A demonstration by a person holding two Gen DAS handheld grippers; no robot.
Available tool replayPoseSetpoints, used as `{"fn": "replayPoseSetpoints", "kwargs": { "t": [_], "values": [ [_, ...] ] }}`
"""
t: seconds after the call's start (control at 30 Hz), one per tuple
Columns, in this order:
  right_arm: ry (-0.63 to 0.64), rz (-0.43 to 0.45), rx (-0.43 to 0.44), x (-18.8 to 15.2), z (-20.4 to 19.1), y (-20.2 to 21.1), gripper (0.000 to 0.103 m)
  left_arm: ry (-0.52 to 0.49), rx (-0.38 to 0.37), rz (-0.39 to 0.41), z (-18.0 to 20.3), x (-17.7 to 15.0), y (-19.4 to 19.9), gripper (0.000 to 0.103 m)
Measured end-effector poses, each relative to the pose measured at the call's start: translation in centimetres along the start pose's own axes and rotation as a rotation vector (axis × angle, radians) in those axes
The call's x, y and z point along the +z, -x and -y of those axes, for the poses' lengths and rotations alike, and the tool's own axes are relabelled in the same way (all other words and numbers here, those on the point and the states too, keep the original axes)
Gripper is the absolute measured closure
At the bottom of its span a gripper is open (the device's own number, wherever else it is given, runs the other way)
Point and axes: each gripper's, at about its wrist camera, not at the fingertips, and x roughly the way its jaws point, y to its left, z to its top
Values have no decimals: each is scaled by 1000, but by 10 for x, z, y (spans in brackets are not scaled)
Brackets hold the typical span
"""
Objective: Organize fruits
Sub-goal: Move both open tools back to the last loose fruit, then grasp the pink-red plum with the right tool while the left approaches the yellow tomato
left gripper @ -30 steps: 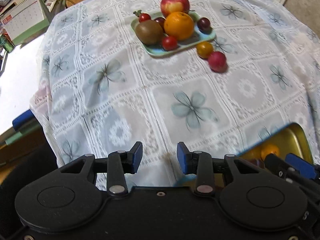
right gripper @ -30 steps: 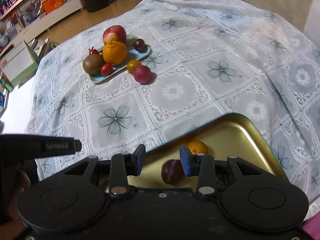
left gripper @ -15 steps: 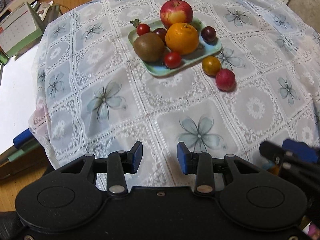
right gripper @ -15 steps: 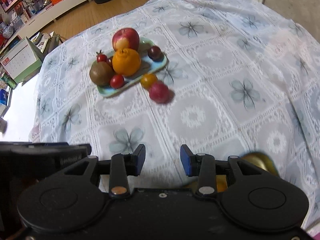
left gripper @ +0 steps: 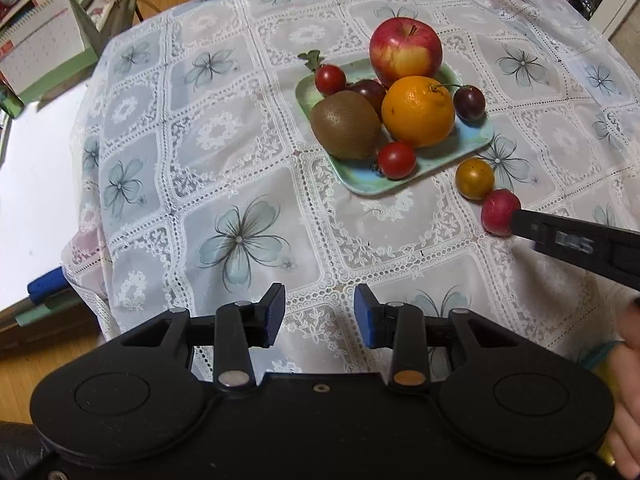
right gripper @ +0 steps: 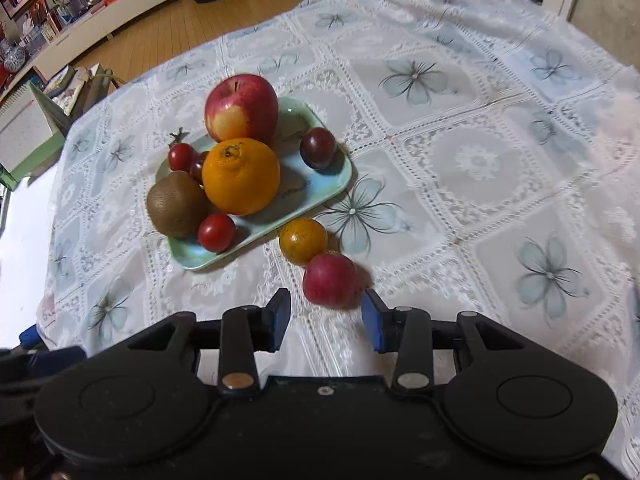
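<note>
The left gripper (left gripper: 319,314) hangs open and empty over the tablecloth's near edge. The right gripper (right gripper: 325,316), jaws apart, closes on the small red fruit (right gripper: 329,279) beside the tray's (right gripper: 338,184) near corner; round, it may roll from a clipped finger.

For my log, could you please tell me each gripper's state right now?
Left gripper: open, holding nothing.
Right gripper: open, holding nothing, just short of the small round red fruit.
</note>
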Motion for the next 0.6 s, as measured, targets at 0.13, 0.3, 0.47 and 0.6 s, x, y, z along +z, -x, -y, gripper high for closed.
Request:
{"fn": "replayPoseSetpoints", "kwargs": {
  "t": [0.13, 0.3, 0.47, 0.6],
  "values": [
    [20, -16, -48, 2, -6, -25, 61, 4, -19, -1, 2, 2, 1, 58],
    [2, -25, -28, 2, -5, -48, 61, 4, -25, 6, 7, 3, 0, 58],
    [-50, 15, 5, -3, 9, -35, 63, 7, -26, 6, 12, 6, -7, 58],
    [-85, 44, 13, -9, 29, -4, 63, -13, -49, 27, 27, 13, -8, 58]
  ]
}}
